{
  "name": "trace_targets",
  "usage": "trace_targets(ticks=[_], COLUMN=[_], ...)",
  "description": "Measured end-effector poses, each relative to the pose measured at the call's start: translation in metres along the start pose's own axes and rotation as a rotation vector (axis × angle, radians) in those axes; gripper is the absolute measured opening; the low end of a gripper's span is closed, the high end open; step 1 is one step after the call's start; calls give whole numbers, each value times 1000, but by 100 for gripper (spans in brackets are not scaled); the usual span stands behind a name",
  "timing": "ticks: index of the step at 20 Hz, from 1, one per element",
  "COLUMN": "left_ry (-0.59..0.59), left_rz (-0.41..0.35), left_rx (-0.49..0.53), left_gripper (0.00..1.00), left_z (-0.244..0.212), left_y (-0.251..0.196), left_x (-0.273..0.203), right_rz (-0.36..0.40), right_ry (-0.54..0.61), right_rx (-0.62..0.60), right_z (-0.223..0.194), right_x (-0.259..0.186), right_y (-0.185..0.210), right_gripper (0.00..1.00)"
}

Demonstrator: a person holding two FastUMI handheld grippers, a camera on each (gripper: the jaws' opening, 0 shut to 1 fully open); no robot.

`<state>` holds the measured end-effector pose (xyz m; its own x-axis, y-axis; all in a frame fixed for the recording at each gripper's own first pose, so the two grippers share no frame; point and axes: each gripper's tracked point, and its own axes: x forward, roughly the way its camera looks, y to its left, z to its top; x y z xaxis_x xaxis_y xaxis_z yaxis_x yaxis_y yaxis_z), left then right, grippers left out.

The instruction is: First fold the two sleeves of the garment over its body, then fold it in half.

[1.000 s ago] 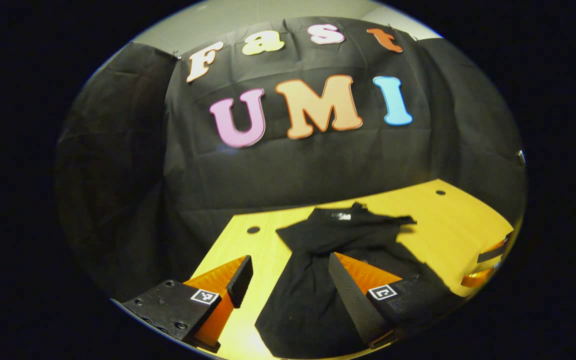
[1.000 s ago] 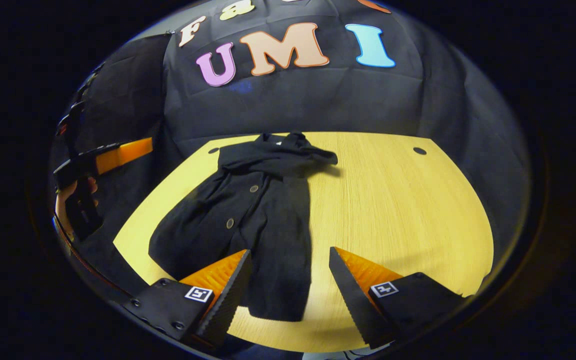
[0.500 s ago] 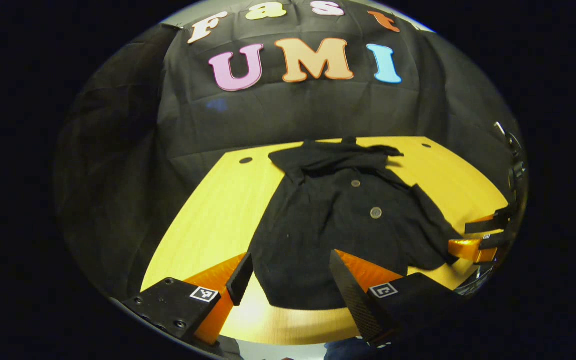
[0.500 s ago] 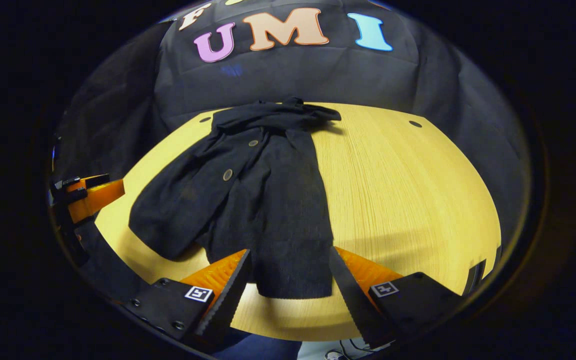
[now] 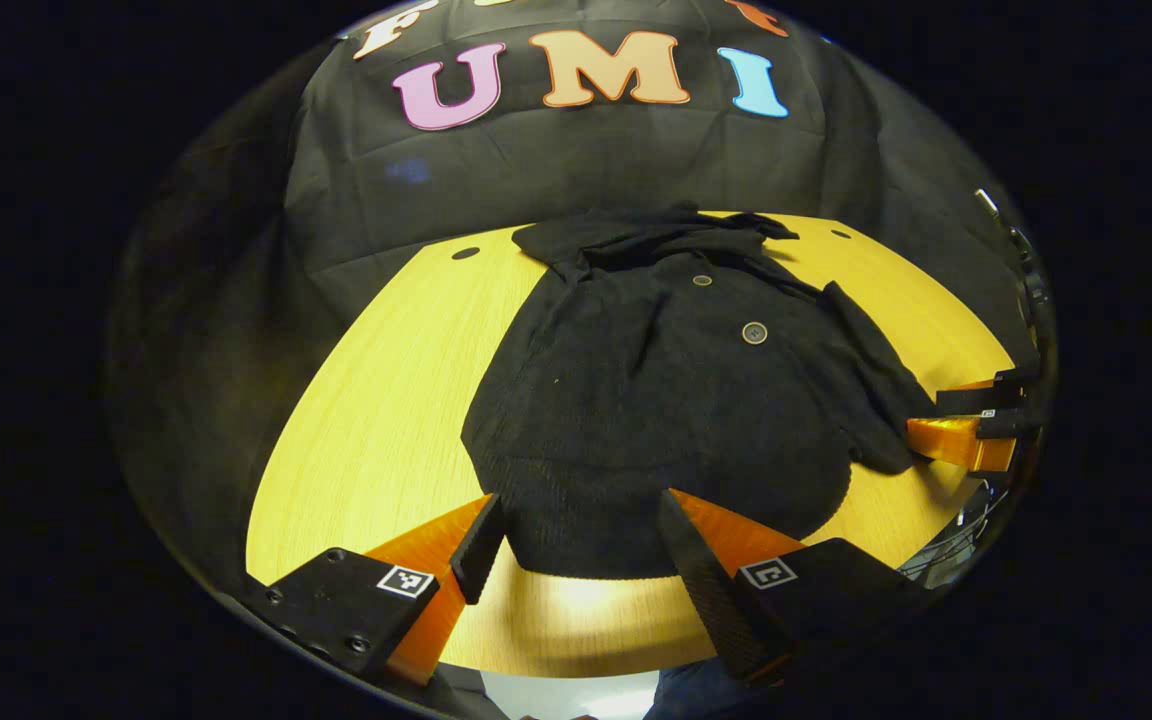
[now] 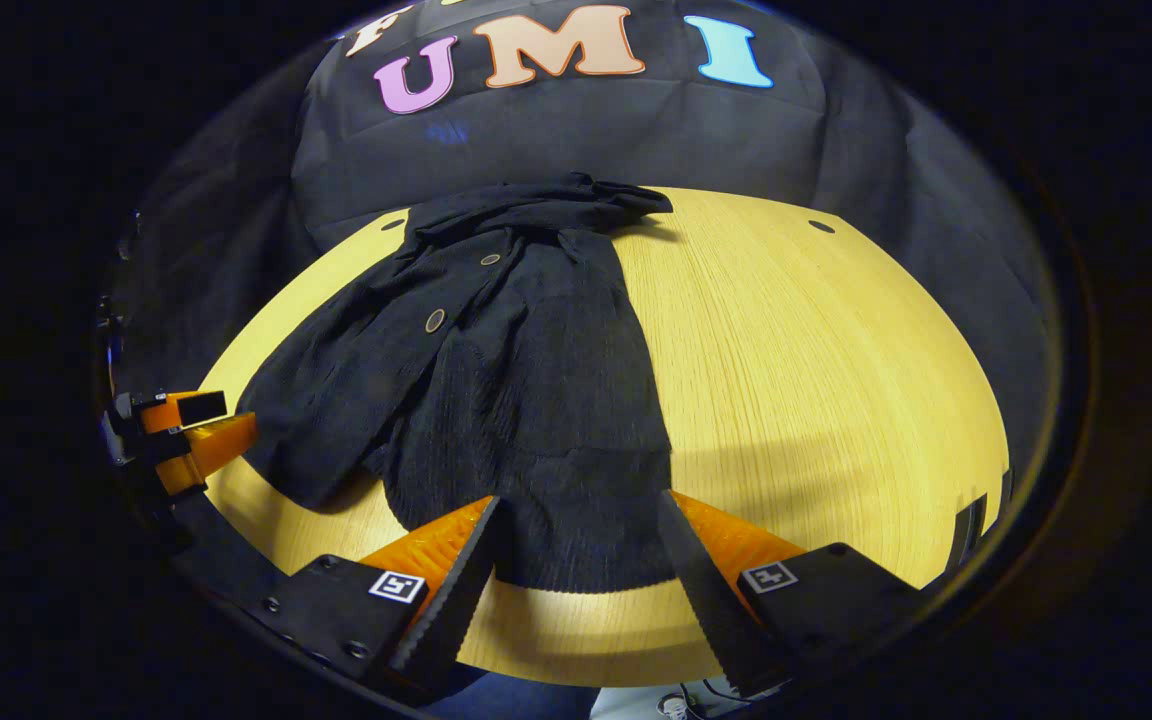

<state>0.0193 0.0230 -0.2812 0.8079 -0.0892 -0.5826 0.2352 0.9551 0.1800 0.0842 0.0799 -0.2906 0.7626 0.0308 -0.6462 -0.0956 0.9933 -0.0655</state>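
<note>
Table (image 5: pixel 386 400): light yellow wood top, fine grain running front to back, curved near edge. Two small dark round holes near the far corners, one at far left (image 5: pixel 465 253), one at far right (image 6: pixel 821 227). Black booth cloth hangs just behind the far edge.

Lying directly on it: one black garment (image 5: pixel 676 400), spread flat, collar end bunched at the far edge, hem toward the near edge. Two round buttons show down its front. Bare wood lies to either side of it.
</note>
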Motion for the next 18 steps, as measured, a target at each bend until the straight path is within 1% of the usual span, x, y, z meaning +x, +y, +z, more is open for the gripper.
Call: trace_targets(ticks=[1,2,3,4,5,6,8,9,10,11,12,13,14,15,16,17,18], left_ry=[14,30,58,30,30,34,36,29,36,31,35,36,41,47,51,55,53], left_rz=[-6,-11,-21,-28,-30,-36,-40,-48,-53,-60,-73,-82,-92,-97,-101,-101,-105], left_rx=[-1,-2,-3,-14,-17,-25,-48,-62,-64,-59,-49,-39,-37,-40,-46,-49,-49], left_gripper=[95,95,95,95,96,93,94,94,93,92,89,86,80,76,69,67,60], left_z=[-4,-10,-17,-13,-12,-17,-19,-17,-18,-19,-18,-18,-17,-16,-16,-16,-16], left_y=[-1,-2,-3,-3,-3,-4,-5,-6,-7,-8,-11,-14,-15,-16,-16,-16,-17], left_x=[2,3,4,2,3,3,5,5,6,6,7,6,8,8,8,8,9], right_rz=[-2,-3,-2,-1,2,1,8,10,24,28,36,42,44,49,51,46,56], right_ry=[-3,-4,-7,-9,-10,-12,-9,-6,-2,4,16,24,29,31,33,34,35], right_rx=[0,7,10,6,4,5,-9,-17,-19,-20,-24,-31,-39,-48,-54,-58,-66], right_z=[0,0,-1,-1,-1,-1,-1,-1,-1,-1,-1,-1,-1,-1,-1,-1,0], right_x=[0,0,1,0,1,0,0,-1,0,1,1,0,0,0,-1,-2,-1], right_y=[0,0,1,1,1,1,3,3,7,9,13,18,20,23,26,26,28], right_gripper=[94,99,94,93,93,96,95,87,90,80,78,66,59,48,46,33,30])
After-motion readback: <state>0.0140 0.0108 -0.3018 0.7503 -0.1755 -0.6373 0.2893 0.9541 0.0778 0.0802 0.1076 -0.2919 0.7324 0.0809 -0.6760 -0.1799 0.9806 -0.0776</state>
